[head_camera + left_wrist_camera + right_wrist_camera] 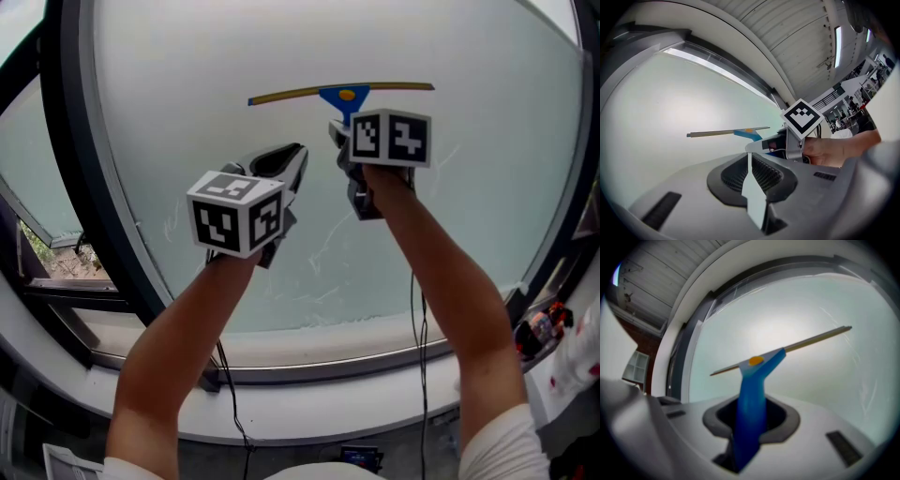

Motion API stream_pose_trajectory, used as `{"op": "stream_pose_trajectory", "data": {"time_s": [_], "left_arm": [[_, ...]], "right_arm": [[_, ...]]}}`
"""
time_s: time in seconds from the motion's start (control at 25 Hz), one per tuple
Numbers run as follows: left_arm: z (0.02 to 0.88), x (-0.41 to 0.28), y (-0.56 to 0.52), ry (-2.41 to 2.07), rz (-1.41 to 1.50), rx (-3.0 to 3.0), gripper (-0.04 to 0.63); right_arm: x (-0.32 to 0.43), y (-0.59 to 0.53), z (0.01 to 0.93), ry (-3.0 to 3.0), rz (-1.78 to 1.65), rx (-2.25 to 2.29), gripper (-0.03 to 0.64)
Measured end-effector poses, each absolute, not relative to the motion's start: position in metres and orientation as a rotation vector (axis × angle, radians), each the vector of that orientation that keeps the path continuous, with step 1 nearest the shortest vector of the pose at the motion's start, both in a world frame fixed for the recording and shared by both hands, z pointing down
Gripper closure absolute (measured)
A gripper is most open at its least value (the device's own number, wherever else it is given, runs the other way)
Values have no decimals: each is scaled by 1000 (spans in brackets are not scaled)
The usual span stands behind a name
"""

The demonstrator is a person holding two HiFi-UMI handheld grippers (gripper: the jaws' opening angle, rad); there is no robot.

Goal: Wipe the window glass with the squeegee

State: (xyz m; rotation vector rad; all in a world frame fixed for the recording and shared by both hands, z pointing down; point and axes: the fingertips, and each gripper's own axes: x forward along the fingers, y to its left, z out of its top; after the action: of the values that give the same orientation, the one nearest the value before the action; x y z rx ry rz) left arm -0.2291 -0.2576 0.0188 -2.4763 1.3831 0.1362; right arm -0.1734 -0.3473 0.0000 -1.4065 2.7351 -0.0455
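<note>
Pale window glass [187, 94] fills the centre, dark frame [82, 141] down the left, white sill [319, 403] below; a strip light [837, 42] glows upper right in the left gripper view.

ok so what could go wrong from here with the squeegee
The right tongs grip the squeegee only by its narrow blue handle, so pressing on the glass could twist or slip it.
The long blade might lift at one end and leave streaks like those lower down.
The empty left tongs hover close and could bump the glass.
</note>
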Motion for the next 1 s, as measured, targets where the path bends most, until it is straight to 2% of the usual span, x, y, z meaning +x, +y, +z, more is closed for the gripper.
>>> {"op": "stream_pose_trajectory", "data": {"time_s": [1.0], "left_arm": [[-71,-210,-275,1335,105,-2349,548]], "right_arm": [[-150,-372,-139,2616,86,-1359,507]]}}
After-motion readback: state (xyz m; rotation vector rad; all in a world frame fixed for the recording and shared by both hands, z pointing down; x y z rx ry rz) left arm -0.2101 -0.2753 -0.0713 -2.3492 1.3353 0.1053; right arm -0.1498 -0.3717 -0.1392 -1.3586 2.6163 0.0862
